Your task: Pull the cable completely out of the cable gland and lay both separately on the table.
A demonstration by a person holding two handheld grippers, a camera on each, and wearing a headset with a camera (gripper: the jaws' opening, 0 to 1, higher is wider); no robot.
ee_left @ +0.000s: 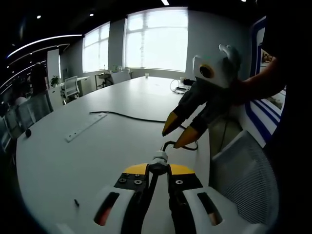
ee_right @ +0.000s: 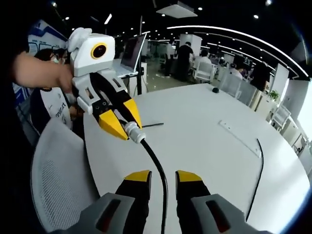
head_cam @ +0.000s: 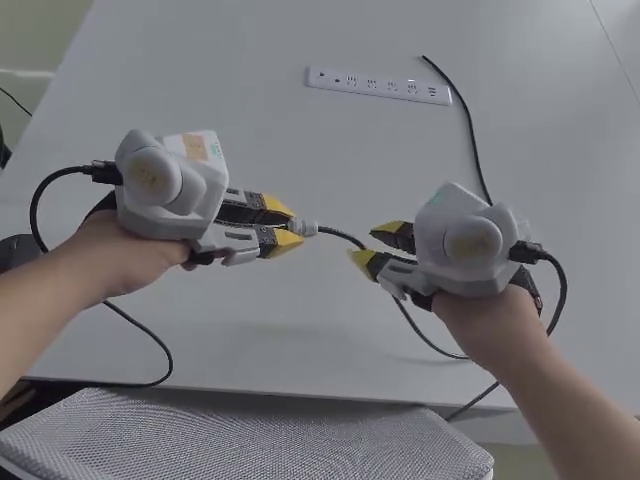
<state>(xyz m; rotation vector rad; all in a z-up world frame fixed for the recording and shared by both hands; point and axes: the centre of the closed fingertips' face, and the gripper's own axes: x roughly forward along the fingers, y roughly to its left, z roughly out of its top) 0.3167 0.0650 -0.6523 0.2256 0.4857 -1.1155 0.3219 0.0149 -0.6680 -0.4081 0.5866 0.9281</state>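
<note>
Clenching the cable gland (head_cam: pixel 305 229) in the left tool (head_cam: pixel 292 228), aloft over the near edge of the bench (head_cam: pixel 250 120). Straddling the cable (head_cam: pixel 342 235) with the right tool (head_cam: pixel 366 245), released, not yet pinching. Probably calling for closing just beside the gland, then pulling straight along the cable. Leaving the power strip (head_cam: pixel 378 86) by the far edge well apart; seeing nothing blocking.

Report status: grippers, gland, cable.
Left gripper shut on cable gland. Right gripper open, cable between its jaws, not yet pulled out. Power strip far back, clear.
</note>
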